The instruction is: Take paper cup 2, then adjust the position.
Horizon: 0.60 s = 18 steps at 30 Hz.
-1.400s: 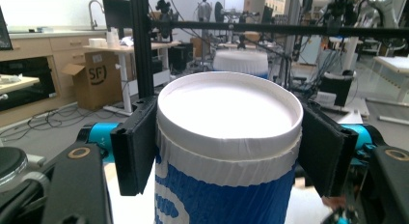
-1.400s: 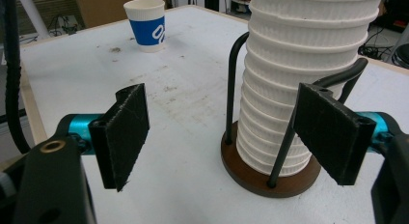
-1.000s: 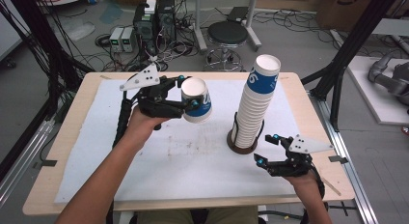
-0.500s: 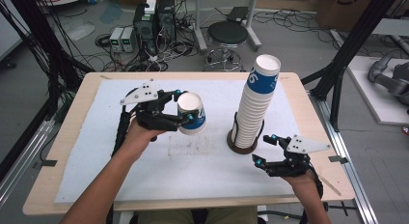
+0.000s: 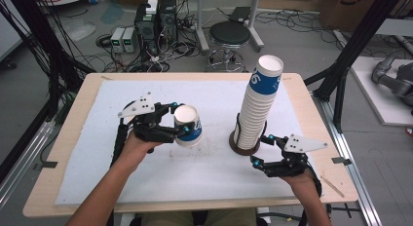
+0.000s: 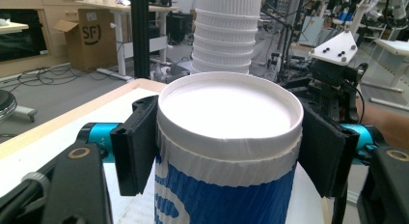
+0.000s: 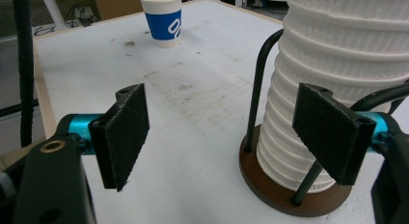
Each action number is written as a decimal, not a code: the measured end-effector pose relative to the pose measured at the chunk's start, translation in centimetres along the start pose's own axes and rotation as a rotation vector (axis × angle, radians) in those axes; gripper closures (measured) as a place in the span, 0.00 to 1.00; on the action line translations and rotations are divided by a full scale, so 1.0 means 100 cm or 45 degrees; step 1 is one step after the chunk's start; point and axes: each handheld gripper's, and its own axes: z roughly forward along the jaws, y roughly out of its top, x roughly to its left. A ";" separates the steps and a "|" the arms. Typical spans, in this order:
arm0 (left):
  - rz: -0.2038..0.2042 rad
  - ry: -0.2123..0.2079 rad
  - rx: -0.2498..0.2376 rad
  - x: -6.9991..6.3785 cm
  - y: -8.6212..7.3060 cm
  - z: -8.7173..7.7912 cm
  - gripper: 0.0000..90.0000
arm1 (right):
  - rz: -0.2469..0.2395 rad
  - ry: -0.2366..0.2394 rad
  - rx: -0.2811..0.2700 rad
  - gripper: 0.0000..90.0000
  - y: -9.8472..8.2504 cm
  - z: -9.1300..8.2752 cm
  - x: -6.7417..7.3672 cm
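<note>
The left gripper (image 5: 181,126) is clamped on a paper cup (image 5: 188,125), its two pads pressing the cup's sides just under the rim, near the middle of the table (image 5: 97,89). The cup stands upright between them. The right gripper (image 5: 260,149) hangs with jaws apart just beside the cup stack (image 5: 258,104), toward the table's right edge.

The cardboard box (image 6: 86,38) on the floor in the left gripper view carries the letters "SF" in a dark round mark. On the top cup of the cup stack (image 5: 265,80), in the high view, the blue band has a white figure that reads like "6", cut at the edge. The single paper cup (image 7: 163,19) in the right gripper view has white signs on its blue band that look like "0" and a slanted stroke, but they cannot be read with certainty
</note>
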 end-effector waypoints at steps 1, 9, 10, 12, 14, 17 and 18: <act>-0.008 0.000 -0.005 0.000 -0.001 0.000 0.33 | -0.005 0.001 0.002 0.23 0.000 0.000 0.000; -0.005 -0.022 0.003 -0.003 -0.003 0.004 0.33 | -0.002 0.003 -0.007 0.23 0.001 -0.002 0.002; -0.007 -0.024 0.006 -0.003 -0.003 0.005 0.33 | -0.009 0.003 -0.006 0.23 0.001 -0.002 0.002; -0.010 -0.031 0.005 -0.005 -0.005 0.006 0.33 | -0.006 0.007 -0.002 0.23 0.000 -0.002 0.003; -0.003 -0.036 0.010 -0.006 -0.006 0.007 0.33 | -0.009 0.009 -0.006 0.23 0.001 -0.001 0.003; -0.004 -0.045 0.012 -0.006 -0.009 0.007 0.33 | -0.015 0.018 -0.007 0.23 0.002 0.000 0.004; -0.009 -0.046 0.008 -0.006 -0.009 0.007 0.33 | -0.015 0.023 -0.008 0.23 0.002 0.001 0.004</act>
